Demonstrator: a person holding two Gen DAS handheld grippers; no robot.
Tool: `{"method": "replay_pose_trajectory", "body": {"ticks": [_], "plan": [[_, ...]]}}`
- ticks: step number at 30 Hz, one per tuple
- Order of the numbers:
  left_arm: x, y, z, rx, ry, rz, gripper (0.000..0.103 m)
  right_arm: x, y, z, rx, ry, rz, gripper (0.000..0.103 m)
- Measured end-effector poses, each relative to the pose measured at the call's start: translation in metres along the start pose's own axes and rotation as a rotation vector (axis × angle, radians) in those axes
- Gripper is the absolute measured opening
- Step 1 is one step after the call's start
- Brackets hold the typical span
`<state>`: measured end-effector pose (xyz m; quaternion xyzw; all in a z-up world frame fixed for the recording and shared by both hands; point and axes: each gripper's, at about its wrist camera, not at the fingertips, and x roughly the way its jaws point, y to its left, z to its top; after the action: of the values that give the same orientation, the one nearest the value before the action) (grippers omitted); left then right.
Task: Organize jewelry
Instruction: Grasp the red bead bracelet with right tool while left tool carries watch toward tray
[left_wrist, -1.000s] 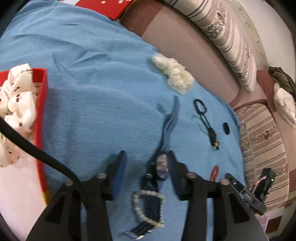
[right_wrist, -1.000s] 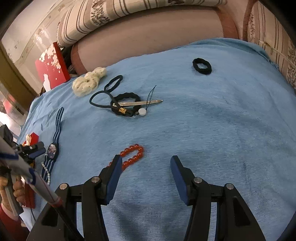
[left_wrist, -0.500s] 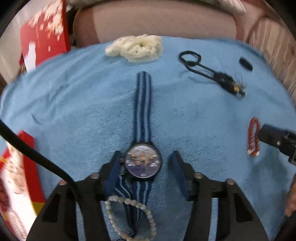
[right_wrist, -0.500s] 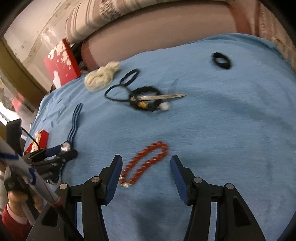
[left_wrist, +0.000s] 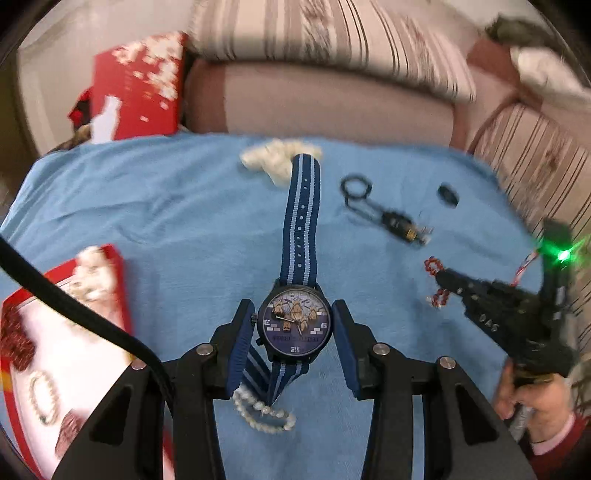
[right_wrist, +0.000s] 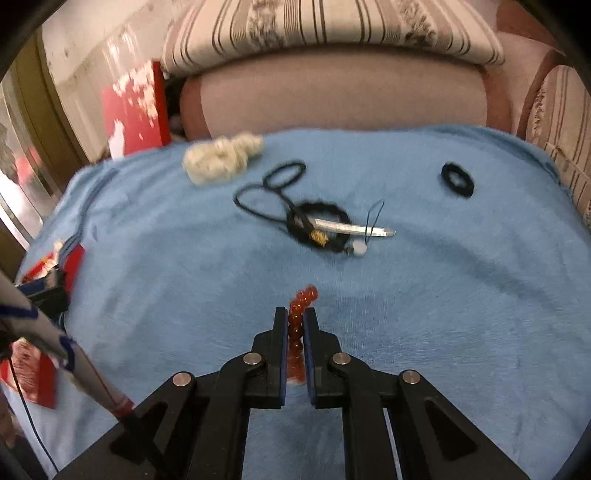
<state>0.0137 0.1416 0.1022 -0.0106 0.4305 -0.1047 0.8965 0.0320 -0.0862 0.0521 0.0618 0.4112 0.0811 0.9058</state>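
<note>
watch (left_wrist: 294, 325) with a blue striped strap sits low in the middle of the left wrist view, its round case pinched between the two blue pads of the left gripper (left_wrist: 294, 332), strap running up toward the centre of the frame over the blue cloth (left_wrist: 184, 206). just below the case lies a pearl bracelet (left_wrist: 264, 410), partly under the strap's short end. red box (left_wrist: 118, 273) occupies the lower left, with beads and a pale scrunchie inside, blurred. in the right wrist view the right gripper (right_wrist: 296, 332) is clamped tight on a red bead bracelet (right_wrist: 301, 306) at lower centre, beads poking out above the tips. higher up lie a cream scrunchie (right_wrist: 221, 157), black cords with a metal clip (right_wrist: 314, 221), and a black hair tie (right_wrist: 458, 179) at upper right.
</note>
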Motion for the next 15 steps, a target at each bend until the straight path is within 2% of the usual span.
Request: {"method": "replay_pose_trajectory", "body": {"ticks": [7, 15], "plan": [[-0.101, 0.047, -0.009, -0.119, -0.135, -0.002, 0.041, -0.056, 0.033, -0.008, -0.044, -0.099, 0.06, 0.008], [-0.159, 0.122, -0.057, -0.233, -0.136, 0.126, 0.041, -0.086, 0.117, -0.02, -0.163, -0.087, 0.205, 0.009]]}}
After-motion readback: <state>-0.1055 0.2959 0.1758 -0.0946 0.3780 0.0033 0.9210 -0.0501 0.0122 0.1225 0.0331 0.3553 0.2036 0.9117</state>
